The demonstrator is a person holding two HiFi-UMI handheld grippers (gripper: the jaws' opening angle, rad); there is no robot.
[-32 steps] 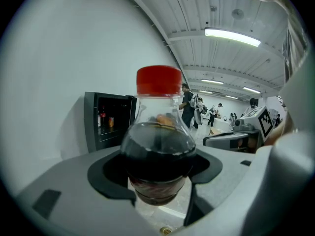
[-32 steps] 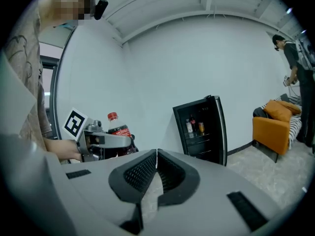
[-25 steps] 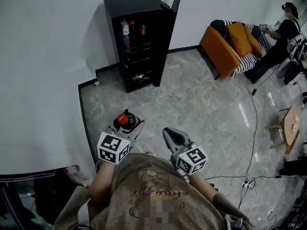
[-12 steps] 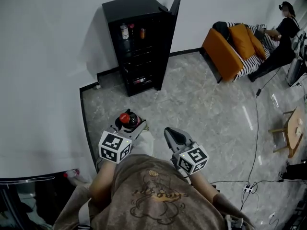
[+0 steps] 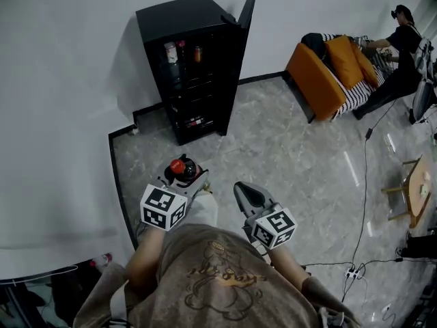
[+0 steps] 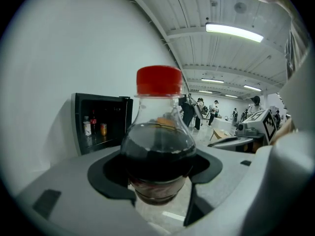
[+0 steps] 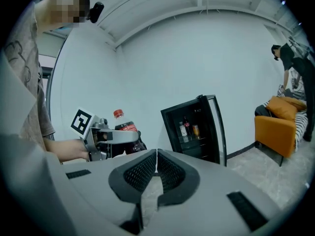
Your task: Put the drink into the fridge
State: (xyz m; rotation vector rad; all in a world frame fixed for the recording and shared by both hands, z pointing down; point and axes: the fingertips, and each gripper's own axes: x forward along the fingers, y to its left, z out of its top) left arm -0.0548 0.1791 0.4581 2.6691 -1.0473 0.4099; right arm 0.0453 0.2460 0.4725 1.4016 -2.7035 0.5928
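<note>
A dark cola bottle (image 6: 158, 151) with a red cap (image 5: 178, 166) stands upright in my left gripper (image 5: 183, 175), whose jaws are shut on its body. The right gripper (image 5: 247, 195) is held beside it, shut and empty. The black fridge (image 5: 191, 67) stands against the white wall ahead with its door (image 5: 243, 26) swung open to the right. Bottles and a can sit on its top shelf (image 6: 94, 128). In the right gripper view the fridge (image 7: 194, 128) is ahead and the held bottle (image 7: 124, 132) is at left.
An orange sofa (image 5: 328, 70) stands at the far right with a person (image 5: 396, 53) beside it. A cable (image 5: 362, 183) runs across the grey marble floor to a power strip (image 5: 353, 273). A small wooden table (image 5: 413, 183) is at the right edge. A bottle (image 5: 101, 260) lies by the wall at lower left.
The fridge has drawn slightly closer and shifted left in the head view as I walk toward it. Both grippers hold the same pose and the bottle stays gripped.
</note>
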